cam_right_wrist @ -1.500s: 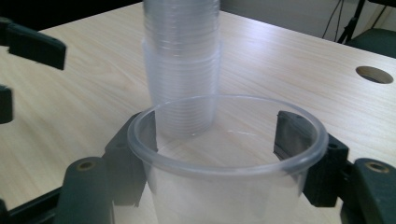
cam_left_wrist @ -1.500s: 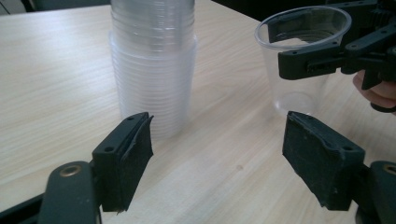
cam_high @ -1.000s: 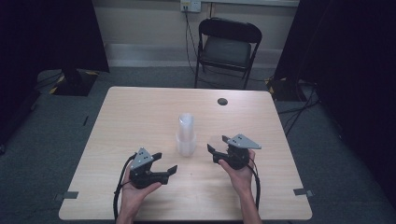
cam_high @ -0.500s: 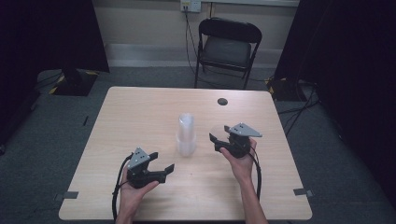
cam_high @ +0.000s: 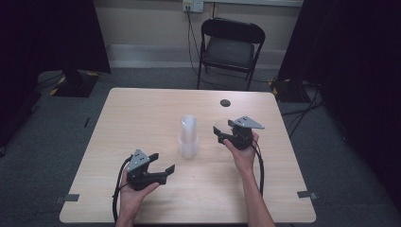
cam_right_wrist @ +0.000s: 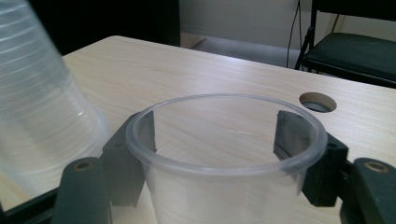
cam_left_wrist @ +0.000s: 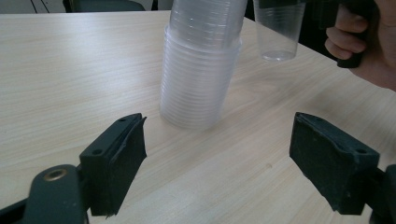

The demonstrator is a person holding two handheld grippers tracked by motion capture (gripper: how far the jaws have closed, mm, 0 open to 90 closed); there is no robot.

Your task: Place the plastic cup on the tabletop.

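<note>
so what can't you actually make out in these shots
- Top of the stack of cups: cut off by the upper edge of the left gripper view.
- How many cups are stacked: the rims blur together in the left gripper view and are too small in the high view.
- Bottom of the single cup held in the right gripper: cut off by the lower edge of the right gripper view.
- Dark round spot on the table: too small in the high view to identify.

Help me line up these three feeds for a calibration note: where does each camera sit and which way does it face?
High view: above the person's side, looking forward and down on the table; forearms, left gripper, right gripper.
Left gripper view: rides that gripper, facing the cup stack between open jaws.
Right gripper view: rides its gripper, jaws clamping a single cup, facing the chair.
Shared: both gripper views show stack and single cup.
</note>
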